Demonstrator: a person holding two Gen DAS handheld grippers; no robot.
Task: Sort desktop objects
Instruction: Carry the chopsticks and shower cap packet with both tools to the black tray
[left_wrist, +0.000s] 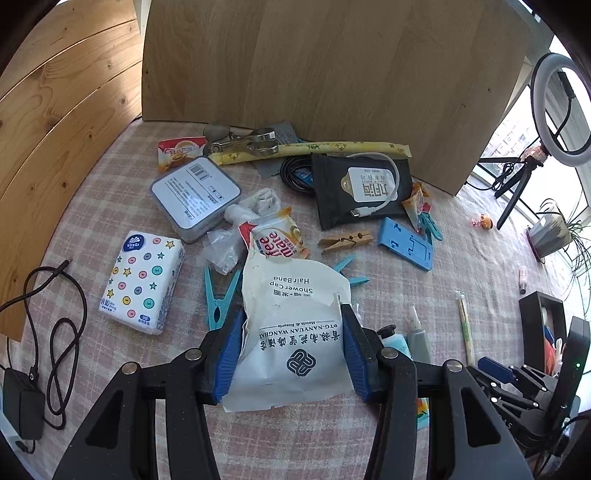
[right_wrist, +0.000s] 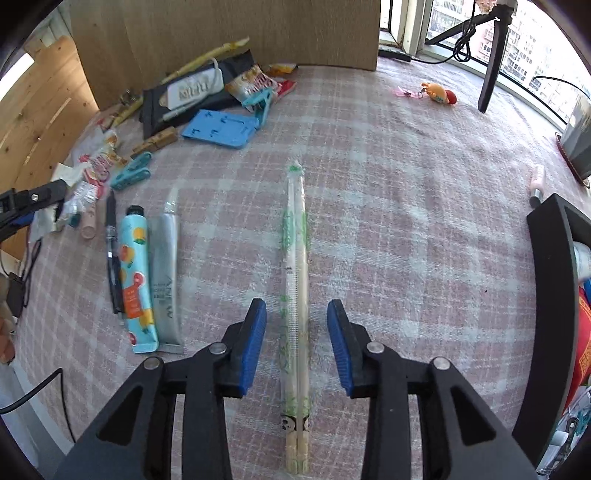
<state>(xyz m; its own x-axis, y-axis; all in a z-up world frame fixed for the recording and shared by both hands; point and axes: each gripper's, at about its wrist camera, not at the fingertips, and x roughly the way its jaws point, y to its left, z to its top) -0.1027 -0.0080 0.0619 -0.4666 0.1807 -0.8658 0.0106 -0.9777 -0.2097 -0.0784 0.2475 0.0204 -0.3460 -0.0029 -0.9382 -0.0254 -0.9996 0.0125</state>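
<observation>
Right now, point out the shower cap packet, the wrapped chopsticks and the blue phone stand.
shower cap packet (left_wrist: 295, 332), left wrist view, middle of its white front.
wrapped chopsticks (right_wrist: 295, 295), right wrist view, mid-length of the wrapper.
blue phone stand (right_wrist: 219, 129), right wrist view, flat top face.

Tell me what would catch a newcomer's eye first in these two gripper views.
In the left wrist view, the left gripper is clamped on a crumpled white paper shower cap packet above a heap of clutter on the pink checked tablecloth. In the right wrist view, the right gripper stands open over a pair of plastic-wrapped wooden chopsticks lying lengthwise between its blue pads, untouched.
</observation>
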